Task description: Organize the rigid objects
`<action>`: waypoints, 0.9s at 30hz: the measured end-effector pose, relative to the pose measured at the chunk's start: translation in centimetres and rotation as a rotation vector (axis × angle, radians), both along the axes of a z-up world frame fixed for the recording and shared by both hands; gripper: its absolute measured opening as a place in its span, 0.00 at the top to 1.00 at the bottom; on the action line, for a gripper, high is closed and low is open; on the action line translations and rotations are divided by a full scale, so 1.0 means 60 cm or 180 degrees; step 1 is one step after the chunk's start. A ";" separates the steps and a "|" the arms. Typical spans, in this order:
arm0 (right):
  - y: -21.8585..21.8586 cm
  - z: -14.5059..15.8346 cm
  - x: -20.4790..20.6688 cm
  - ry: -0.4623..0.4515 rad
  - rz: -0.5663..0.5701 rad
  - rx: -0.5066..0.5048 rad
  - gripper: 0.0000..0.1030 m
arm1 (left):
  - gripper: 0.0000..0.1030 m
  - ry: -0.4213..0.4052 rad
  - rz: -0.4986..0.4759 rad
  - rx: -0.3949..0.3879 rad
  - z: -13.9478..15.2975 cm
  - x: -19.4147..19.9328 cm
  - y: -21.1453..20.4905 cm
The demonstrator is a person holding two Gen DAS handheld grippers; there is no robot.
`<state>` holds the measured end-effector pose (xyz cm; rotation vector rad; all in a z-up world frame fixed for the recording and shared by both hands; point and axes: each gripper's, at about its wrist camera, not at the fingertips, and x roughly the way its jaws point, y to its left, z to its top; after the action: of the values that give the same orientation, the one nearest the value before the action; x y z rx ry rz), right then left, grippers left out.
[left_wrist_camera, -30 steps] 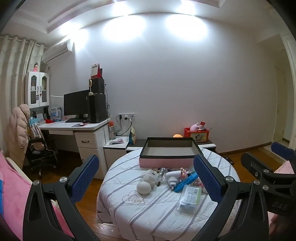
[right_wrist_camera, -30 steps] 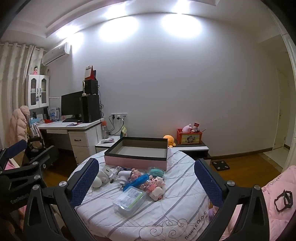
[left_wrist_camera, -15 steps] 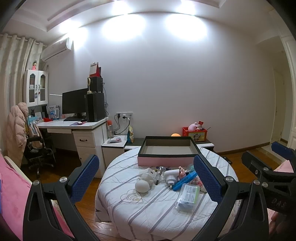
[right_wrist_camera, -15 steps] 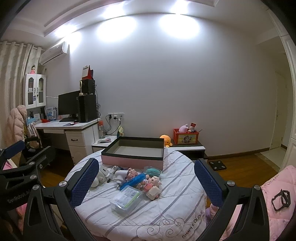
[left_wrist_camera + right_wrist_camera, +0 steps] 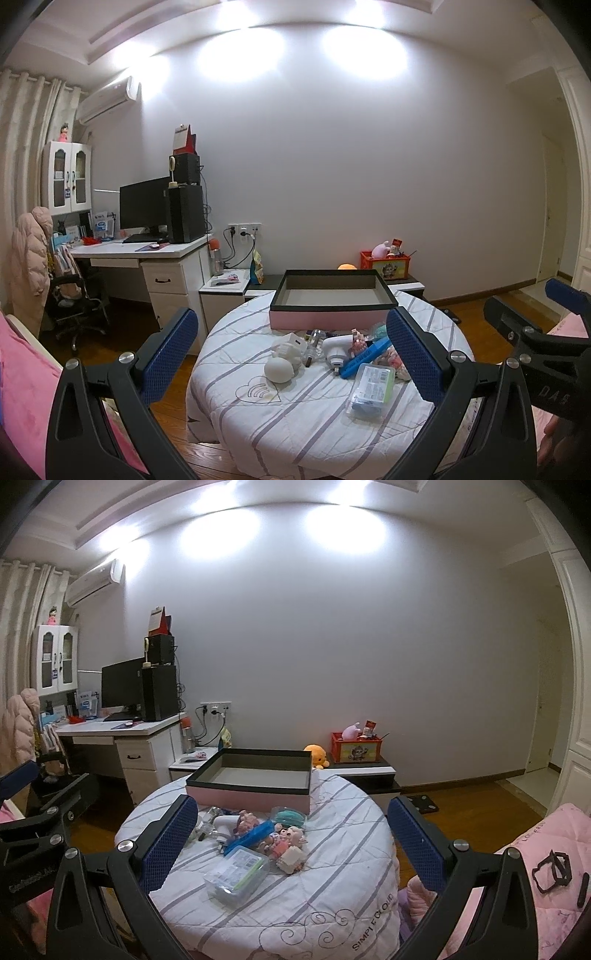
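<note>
Both claws, left claw (image 5: 291, 356) and right claw (image 5: 291, 840), spread wide, empty, above bedspread (image 5: 343, 897) lettered "SIMPI F CLOUD".

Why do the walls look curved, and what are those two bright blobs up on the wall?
Both views use fisheye lenses, so the door frame and curtain bow at the edges. The blobs are glare from ceiling lights washing out the wall. The table at centre stays sharp; the corners go black.

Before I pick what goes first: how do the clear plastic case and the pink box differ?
The clear plastic case is small, see-through and shut with contents inside; the pink box is larger, opaque, open-topped and looks empty. The case lies nearer the grippers; the box sits at the far side. Both rest on the striped table.
</note>
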<state>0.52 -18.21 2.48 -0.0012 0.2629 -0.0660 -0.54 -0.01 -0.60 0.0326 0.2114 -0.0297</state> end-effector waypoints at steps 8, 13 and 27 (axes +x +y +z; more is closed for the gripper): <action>0.000 0.010 -0.010 -0.0107 -0.0113 -0.0058 0.00 | 0.00 -0.0025 -0.0071 0.0016 0.002 0.000 -0.012; 0.005 0.029 -0.023 -0.0265 -0.0235 -0.0154 0.00 | 0.00 -0.0093 -0.0158 -0.0013 0.014 -0.001 -0.014; 0.019 0.058 -0.056 -0.0591 -0.0243 -0.0243 0.00 | 0.00 -0.0443 -0.0186 -0.0025 0.042 -0.029 -0.004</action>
<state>-2.86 -17.05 5.94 -0.0606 0.0747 -0.1514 -2.26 -0.22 1.94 0.0330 0.0710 -0.0864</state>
